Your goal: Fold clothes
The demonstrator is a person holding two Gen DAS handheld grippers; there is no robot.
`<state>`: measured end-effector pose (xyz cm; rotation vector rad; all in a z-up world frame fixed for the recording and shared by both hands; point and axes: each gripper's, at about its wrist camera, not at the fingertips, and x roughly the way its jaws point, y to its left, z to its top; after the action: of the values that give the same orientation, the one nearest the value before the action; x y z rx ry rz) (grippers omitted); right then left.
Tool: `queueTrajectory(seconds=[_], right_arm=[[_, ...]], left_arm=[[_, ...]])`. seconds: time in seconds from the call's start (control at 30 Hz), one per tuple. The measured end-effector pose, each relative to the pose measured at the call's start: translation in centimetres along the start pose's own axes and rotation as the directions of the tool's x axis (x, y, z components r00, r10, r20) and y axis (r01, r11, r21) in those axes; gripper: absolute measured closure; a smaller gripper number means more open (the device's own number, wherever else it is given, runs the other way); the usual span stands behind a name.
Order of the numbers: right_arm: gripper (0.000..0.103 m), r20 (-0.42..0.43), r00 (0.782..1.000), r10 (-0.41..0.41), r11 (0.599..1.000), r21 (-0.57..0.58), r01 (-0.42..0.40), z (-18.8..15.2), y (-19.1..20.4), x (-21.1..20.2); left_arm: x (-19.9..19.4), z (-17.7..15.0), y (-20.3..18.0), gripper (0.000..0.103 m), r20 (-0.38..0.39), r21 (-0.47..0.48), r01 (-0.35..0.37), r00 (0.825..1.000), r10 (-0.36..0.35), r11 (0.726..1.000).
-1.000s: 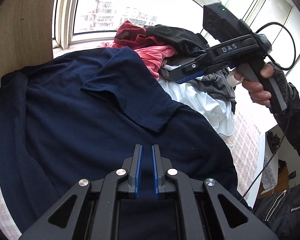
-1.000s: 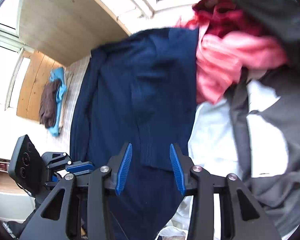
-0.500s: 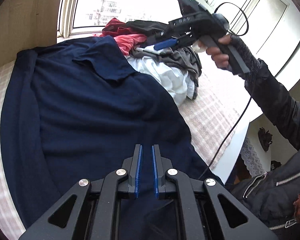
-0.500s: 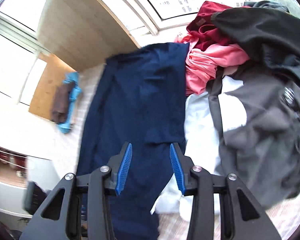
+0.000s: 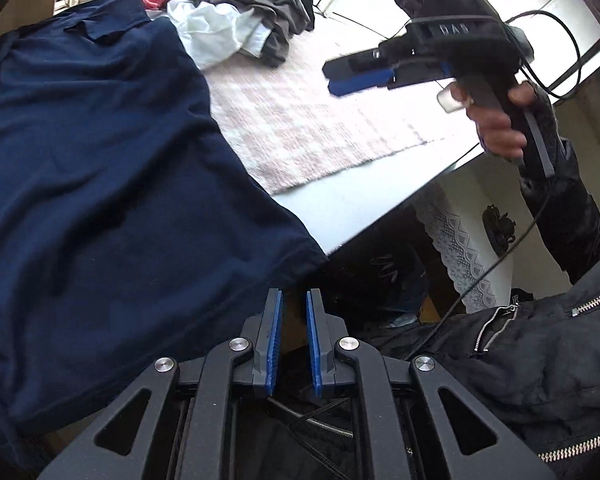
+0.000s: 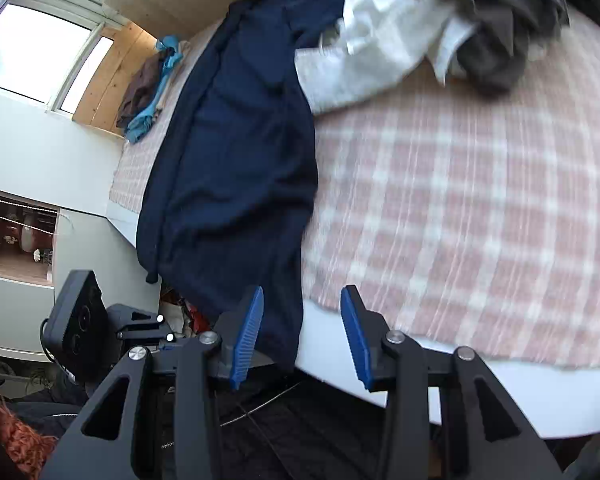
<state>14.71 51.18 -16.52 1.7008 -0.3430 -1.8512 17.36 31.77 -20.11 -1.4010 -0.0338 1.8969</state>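
A navy blue shirt [image 5: 100,152] lies spread on the checked table cover, its hem hanging over the near edge; it also shows in the right wrist view [image 6: 236,152]. My left gripper [image 5: 293,308] has its jaws nearly together with a narrow gap and nothing between them, just off the table's near edge by the shirt's hem corner. My right gripper [image 6: 302,312] is open and empty, above the table edge beside the hanging hem. It also shows in the left wrist view [image 5: 340,76], held in the air over the cover.
A heap of unfolded clothes [image 5: 244,8], white, grey, black and red, lies at the far end of the pink checked cover [image 6: 460,200]. Folded blue and brown garments [image 6: 148,92] sit at the far left. The table's white edge [image 6: 340,360] runs along the front.
Both grippers have pulled back from over the shirt and heap toward the table's near edge. The left gripper now hangs past the edge. The right stays open.
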Motion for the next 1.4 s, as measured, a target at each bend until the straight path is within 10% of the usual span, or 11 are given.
queueTrajectory(seconds=[0.33, 0.87, 1.1, 1.4], right_arm=[[0.063, 0.088, 0.996, -0.023, 0.992, 0.123, 0.012, -4.5, -2.0, -1.7], [0.063, 0.151, 0.988, -0.025, 0.986, 0.164, 0.0, -4.4, -2.6, -3.7], [0.063, 0.159, 0.987, -0.014, 0.988, 0.152, -0.011, -1.1, -2.2, -3.0], [0.063, 0.188, 0.98, -0.064, 0.998, -0.017, 0.068, 13.1, 1.2, 0.3]], left_arm=[[4.8, 0.9, -4.7, 0.08, 0.022, 0.143, -0.09, 0.996, 0.088, 0.986], [7.0, 0.3, -6.9, 0.081, 0.072, 0.365, -0.29, 0.956, 0.284, 0.885], [4.4, 1.5, -3.4, 0.099, 0.032, 0.128, -0.042, 0.999, 0.038, 0.991], [-2.8, 0.4, -3.8, 0.099, 0.103, 0.118, 0.076, 0.991, -0.088, 0.99]])
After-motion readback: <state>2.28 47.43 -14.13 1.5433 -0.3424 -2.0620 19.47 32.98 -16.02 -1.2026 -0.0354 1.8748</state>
